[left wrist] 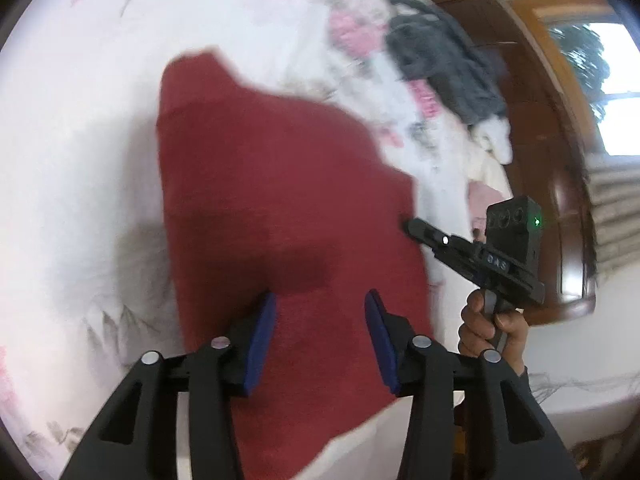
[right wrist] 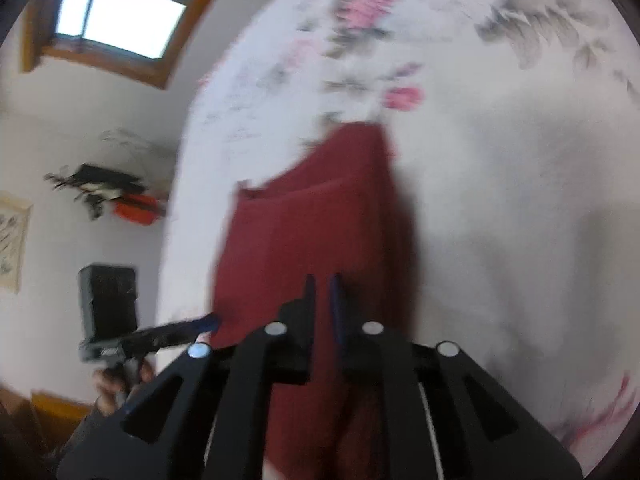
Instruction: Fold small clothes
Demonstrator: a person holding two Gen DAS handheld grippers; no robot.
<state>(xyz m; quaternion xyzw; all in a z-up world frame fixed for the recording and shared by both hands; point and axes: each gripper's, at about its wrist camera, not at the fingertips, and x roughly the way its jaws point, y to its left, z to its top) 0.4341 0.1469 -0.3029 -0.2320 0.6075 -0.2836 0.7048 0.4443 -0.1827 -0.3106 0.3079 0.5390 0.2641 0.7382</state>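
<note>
One red garment [left wrist: 280,208] lies flat on the floral bed [left wrist: 80,140] | left gripper [left wrist: 320,336] jaws spread, empty, over its near edge | right gripper [right wrist: 323,308] jaws closed at its right edge; I can't tell if they pinch cloth | step: fold starting | next: I grip the near edge.

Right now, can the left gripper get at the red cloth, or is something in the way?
Probably yes. The left gripper is open directly over the red cloth, with nothing between them. The right gripper is at the cloth's far edge, clear of that path.
</note>
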